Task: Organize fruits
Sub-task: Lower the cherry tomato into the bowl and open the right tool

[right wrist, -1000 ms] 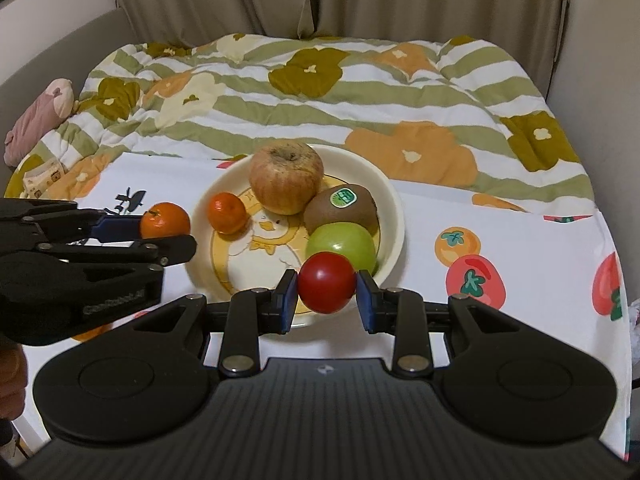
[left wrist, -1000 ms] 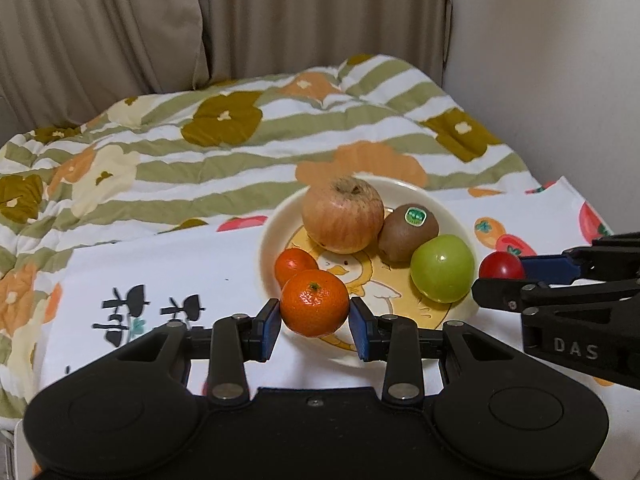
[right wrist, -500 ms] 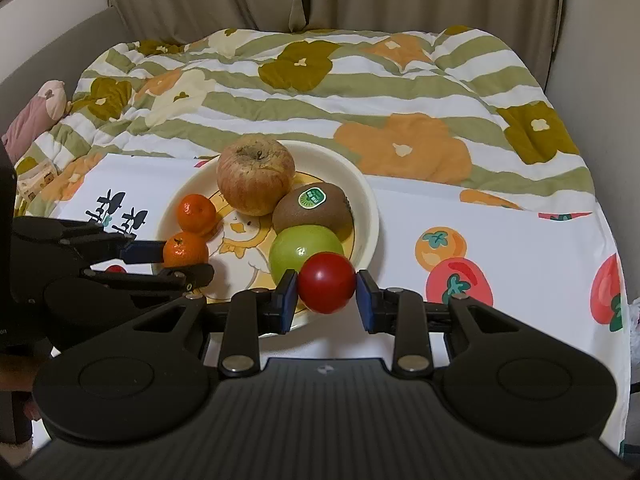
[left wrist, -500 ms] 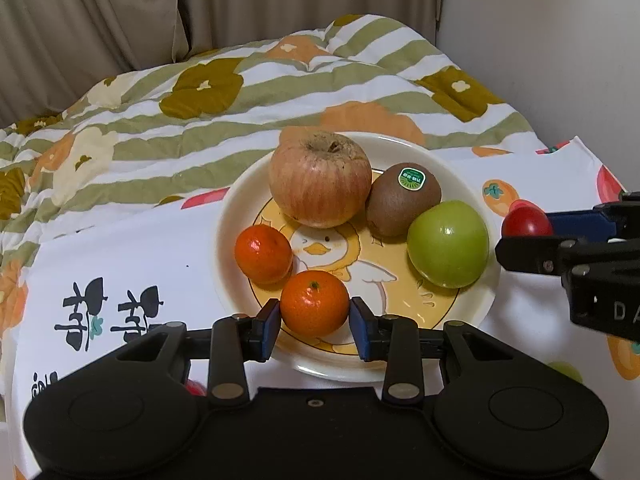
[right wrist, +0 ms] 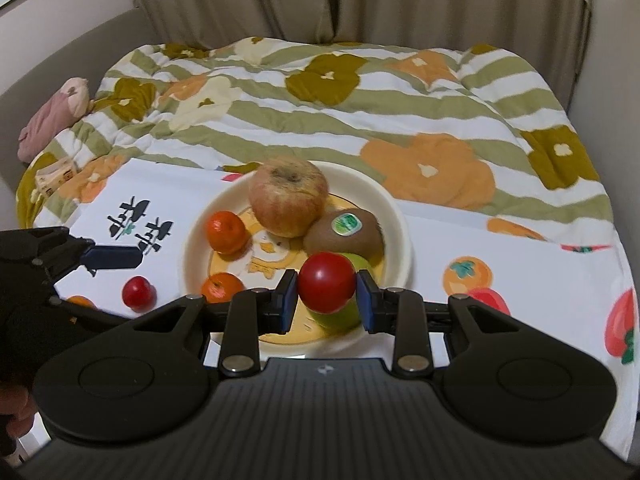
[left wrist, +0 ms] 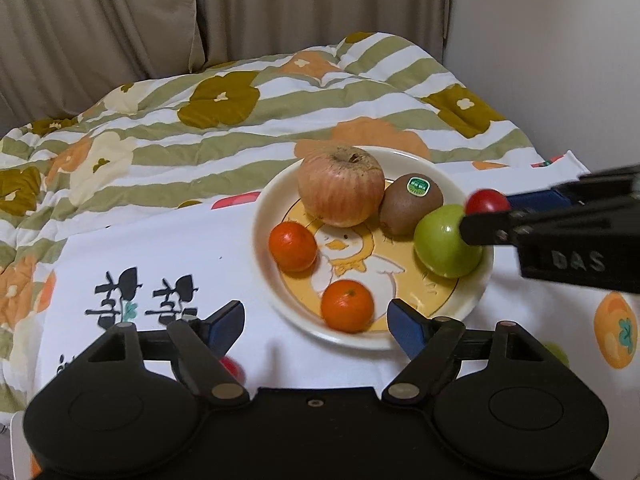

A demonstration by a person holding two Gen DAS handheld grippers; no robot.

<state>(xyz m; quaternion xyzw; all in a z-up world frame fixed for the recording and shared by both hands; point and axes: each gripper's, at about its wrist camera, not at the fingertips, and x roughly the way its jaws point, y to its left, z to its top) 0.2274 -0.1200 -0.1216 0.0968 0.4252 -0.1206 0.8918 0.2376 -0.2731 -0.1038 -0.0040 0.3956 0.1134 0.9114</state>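
**On the Printed Cloth: Fruit Gathered to One Plate**

On the near edge of the plate [left wrist: 276, 300] lies a small mandarin [left wrist: 347, 306], resting free between the wide-spread fingers of the left gripper [left wrist: 316, 322]; neither pad touches it, which suggests a completed release. A second mandarin [left wrist: 293, 246] sits farther in, beside the large apple [left wrist: 340, 190]. The kiwi [left wrist: 410, 204], sticker uppermost, lies against the apple's right side, and the green apple [left wrist: 444, 242] occupies the plate's right rim.

The right gripper [right wrist: 326, 294] pinches a red tomato [right wrist: 326, 287] squarely between its blue pads, so the round fruit cannot roll out. It hangs just above the green apple [right wrist: 340, 316], presumably seeking a gap; the open area lies toward the plate's printed centre, and setting it on the crowded right side risks a roll onto the cloth [right wrist: 440, 240].

Off the plate to the left, another red fruit [right wrist: 138, 293] rests on the cloth near the left gripper [right wrist: 116, 258]. Something orange shows beside it, half hidden by the tool; whether it is fruit or printed pattern cannot be told. The sorting therefore appears nearly, not wholly, done.
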